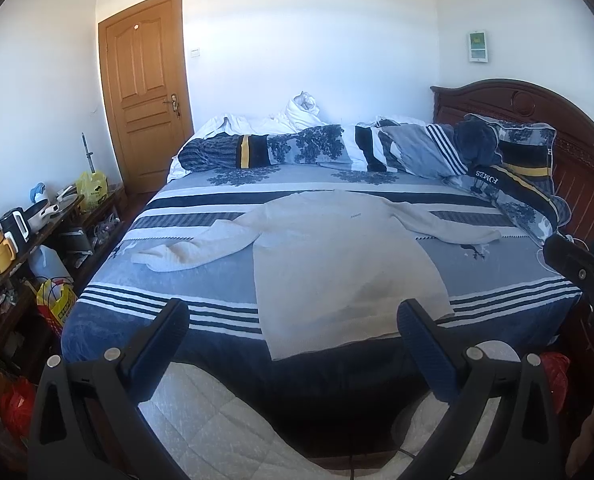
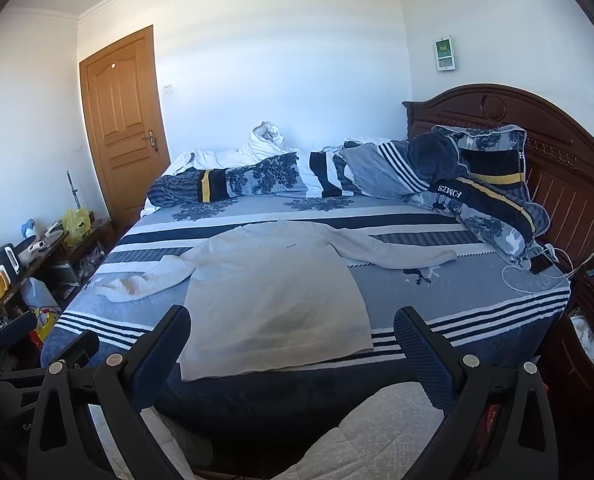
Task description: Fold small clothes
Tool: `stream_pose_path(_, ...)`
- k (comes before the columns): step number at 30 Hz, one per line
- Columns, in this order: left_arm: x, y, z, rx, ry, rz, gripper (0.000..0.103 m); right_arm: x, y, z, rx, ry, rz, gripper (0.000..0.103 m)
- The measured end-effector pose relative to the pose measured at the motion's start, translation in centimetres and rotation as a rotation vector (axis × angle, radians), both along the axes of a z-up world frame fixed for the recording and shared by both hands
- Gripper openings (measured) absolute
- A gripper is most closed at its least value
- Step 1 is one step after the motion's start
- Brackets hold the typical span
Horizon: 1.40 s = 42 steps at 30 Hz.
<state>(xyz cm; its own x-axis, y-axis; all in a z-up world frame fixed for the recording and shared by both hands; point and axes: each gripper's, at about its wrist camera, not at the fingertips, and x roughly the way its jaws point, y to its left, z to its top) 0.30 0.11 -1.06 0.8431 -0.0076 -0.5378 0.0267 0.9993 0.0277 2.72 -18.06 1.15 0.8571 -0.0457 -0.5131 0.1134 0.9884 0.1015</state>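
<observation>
Left gripper [image 1: 293, 316]: fingers spread wide, nothing between them, held off the foot of the bed [image 1: 217, 300]. Right gripper [image 2: 291, 322]: likewise spread and empty, at about the same standoff. Neither touches fabric.

Ahead of both grippers a pale sweater [image 1: 337, 264] lies face up and flat on the striped bedcover, hem nearest the grippers, collar farthest. Its left sleeve [image 1: 193, 246] runs out to the left and is bunched and wrinkled near the cuff. Its right sleeve [image 1: 449, 228] extends right, fairly straight.

Handling, as judged: the knit looks soft, light and limp. It will drape and sag from any pinch point, and may stretch if pulled hard. It is not fragile. It may drag on the bedcover rather than slide.

Recommended hold: pinch at edges, not mid-panel. Take a cuff or shoulder seam to bring each sleeve across the body, then take the two hem corners nearest the grippers to fold toward the collar.
</observation>
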Motion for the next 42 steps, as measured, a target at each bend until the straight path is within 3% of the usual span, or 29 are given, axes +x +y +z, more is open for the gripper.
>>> stream_pose_path(18, -0.2, 0.5, -0.9, -0.035, 0.004, 0.004, 0.103, 0.1, -0.3, -0.4, -0.003, -0.006, -0.003, 0.103)
stream_pose_path(22, -0.1, 0.8, -1.0, -0.069, 0.017, 0.014, 0.103, 0.3, -0.3, -0.2, -0.007, 0.016, 0.0, 0.103)
stream_pose_path(25, -0.1, 1.1, -0.6, -0.136, 0.041, 0.016, 0.103, 0.3, -0.2, -0.3, -0.003, 0.008, 0.001, 0.103)
stream_pose_path(30, 0.6, 1.3, -0.9, -0.162, 0.052, 0.011, 0.103, 0.5, -0.1, -0.5, -0.01, 0.013, 0.011, 0.103)
stream_pose_path(34, 2.6, 1.8, -3.3, -0.118, 0.054, 0.035, 0.103, 1.5, -0.7, -2.2, -0.007, 0.045, 0.011, 0.103)
stream_pose_path(38, 7.2, 2.8, -7.7, -0.074, 0.176, 0.1, 0.103, 4.3, -2.2, -5.6, 0.039, 0.142, 0.004, 0.103)
stream_pose_path(42, 11.5, 4.0, -12.2, -0.027, 0.219, 0.144, 0.103, 7.8, -4.2, -9.6, 0.078, 0.143, 0.012, 0.103)
